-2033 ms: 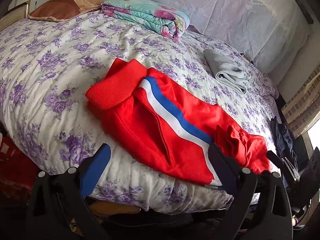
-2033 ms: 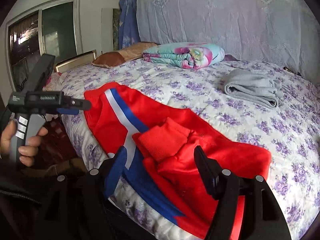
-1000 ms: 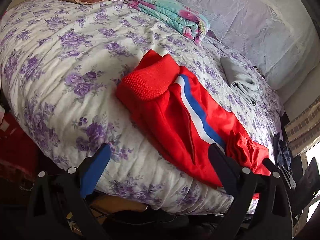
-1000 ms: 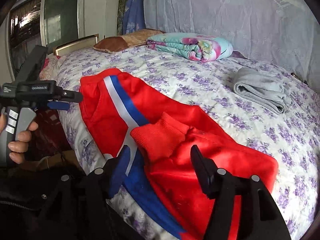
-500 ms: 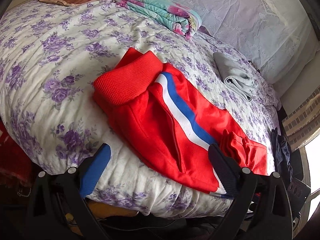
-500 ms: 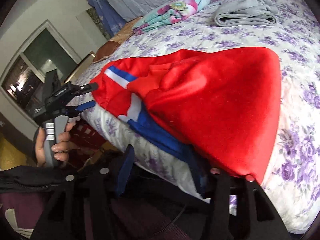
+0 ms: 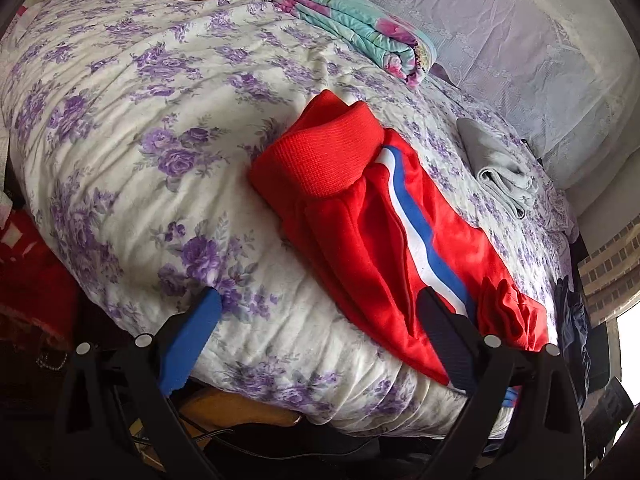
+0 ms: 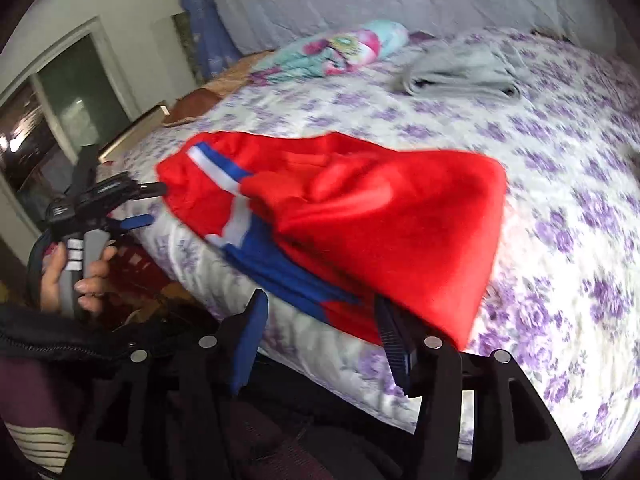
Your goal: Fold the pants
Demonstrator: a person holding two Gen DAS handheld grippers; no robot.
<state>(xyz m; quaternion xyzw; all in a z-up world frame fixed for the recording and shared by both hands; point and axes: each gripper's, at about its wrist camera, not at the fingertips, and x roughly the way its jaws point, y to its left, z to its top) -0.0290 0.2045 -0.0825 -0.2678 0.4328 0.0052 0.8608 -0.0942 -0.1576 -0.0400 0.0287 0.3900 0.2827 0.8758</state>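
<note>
Left wrist view: bed [image 7: 120, 128] in a purple-flowered quilt carries the red pants [image 7: 372, 220], folded near its front edge. Left gripper [image 7: 316, 336] hovers, fingers spread and empty. Right gripper [image 8: 320, 332], jaws just reopening, holds nothing.

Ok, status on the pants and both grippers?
Left gripper open, empty, short of the bed. Right gripper open, jaws just widened, nothing pinched. Red pants part-folded at the bed edge. Nothing blocking.
</note>
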